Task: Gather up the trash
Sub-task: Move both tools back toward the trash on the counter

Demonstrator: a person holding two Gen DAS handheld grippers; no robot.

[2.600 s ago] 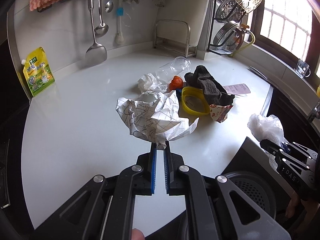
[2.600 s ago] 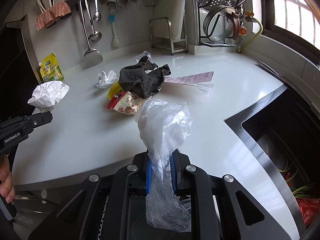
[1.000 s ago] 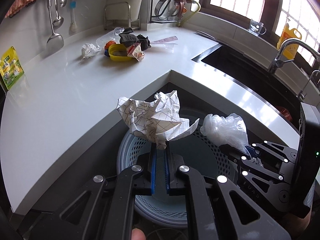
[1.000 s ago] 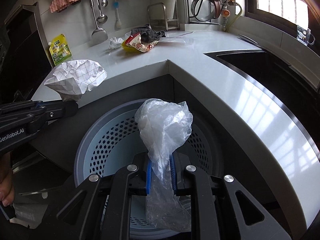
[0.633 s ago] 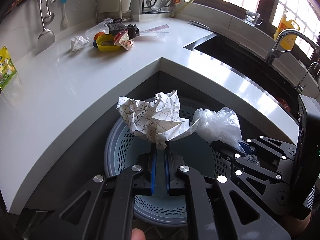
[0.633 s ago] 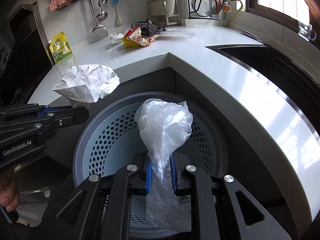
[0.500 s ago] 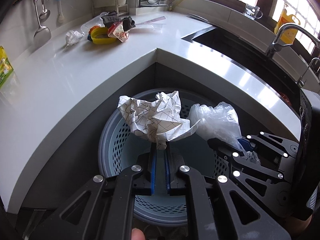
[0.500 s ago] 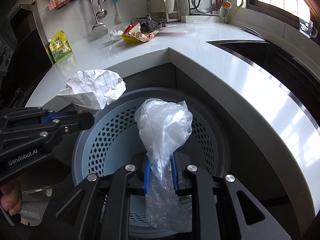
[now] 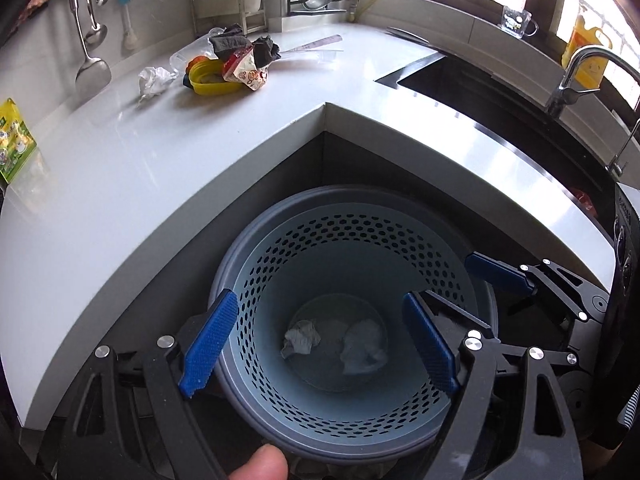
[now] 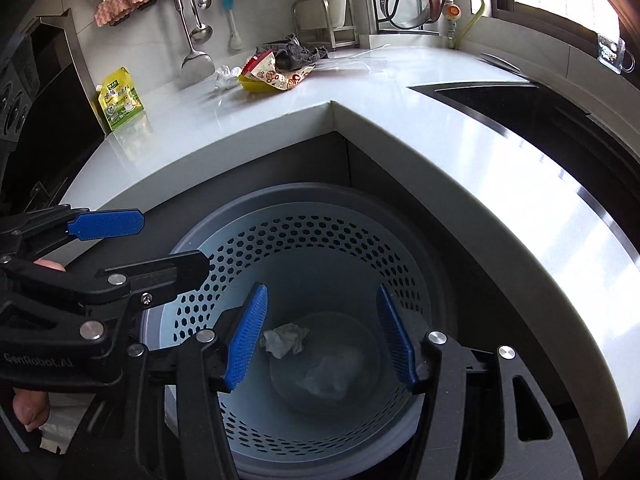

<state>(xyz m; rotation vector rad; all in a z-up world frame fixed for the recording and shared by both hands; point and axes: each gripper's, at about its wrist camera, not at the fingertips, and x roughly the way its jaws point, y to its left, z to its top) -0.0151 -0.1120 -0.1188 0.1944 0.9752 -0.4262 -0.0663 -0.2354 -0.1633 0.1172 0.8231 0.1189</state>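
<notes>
While both grippers are hanging over the bin (image 9: 352,436), their jaws have just been opening and nothing is sitting between them: the left gripper (image 9: 320,344) is standing wide, the right gripper (image 10: 322,340) is parted and empty too. The paper ball (image 9: 302,338) and the plastic bag (image 9: 364,346) are lying side by side on the bin's floor, paper on the left. Farther off, more trash is waiting on the counter (image 9: 160,152): a tissue (image 9: 154,80), a wrapper (image 9: 244,74) and a dark cloth (image 9: 240,46) are crowding a yellow dish (image 9: 208,80). The grippers are sitting close together, so lifting out carelessly is risking a knock between them or against the counter's near edge. At the far pile, a hasty pinch is likely dragging the cloth or dish along with the wrapper
</notes>
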